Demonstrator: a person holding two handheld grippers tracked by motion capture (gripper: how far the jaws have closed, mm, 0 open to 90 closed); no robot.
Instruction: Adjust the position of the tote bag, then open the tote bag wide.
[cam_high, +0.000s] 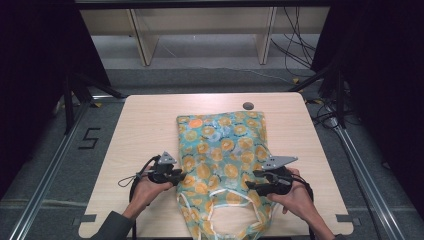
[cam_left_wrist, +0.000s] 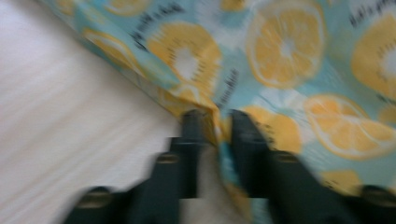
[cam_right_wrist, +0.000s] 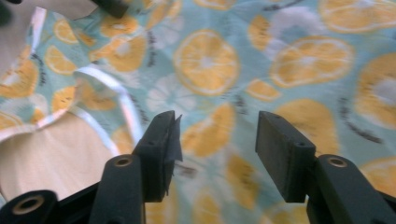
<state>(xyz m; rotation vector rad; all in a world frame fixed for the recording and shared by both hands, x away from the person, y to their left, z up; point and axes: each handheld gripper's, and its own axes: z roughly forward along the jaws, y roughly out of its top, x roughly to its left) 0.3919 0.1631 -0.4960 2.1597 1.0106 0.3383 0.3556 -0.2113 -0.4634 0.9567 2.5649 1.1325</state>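
Left claw (cam_left_wrist: 214, 122) pinching cloth (cam_high: 222, 150) edge at 9 o'clock on tabletop (cam_high: 145, 125); right claw (cam_right_wrist: 217, 140) spread wide over cloth at 3 o'clock.

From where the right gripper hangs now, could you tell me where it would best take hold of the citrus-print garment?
Probably the garment's right side edge near the white-piped armhole, approached from the table's right. The cloth lies flat, so only an edge offers a fold; the right gripper's jaws are open over mid-fabric.
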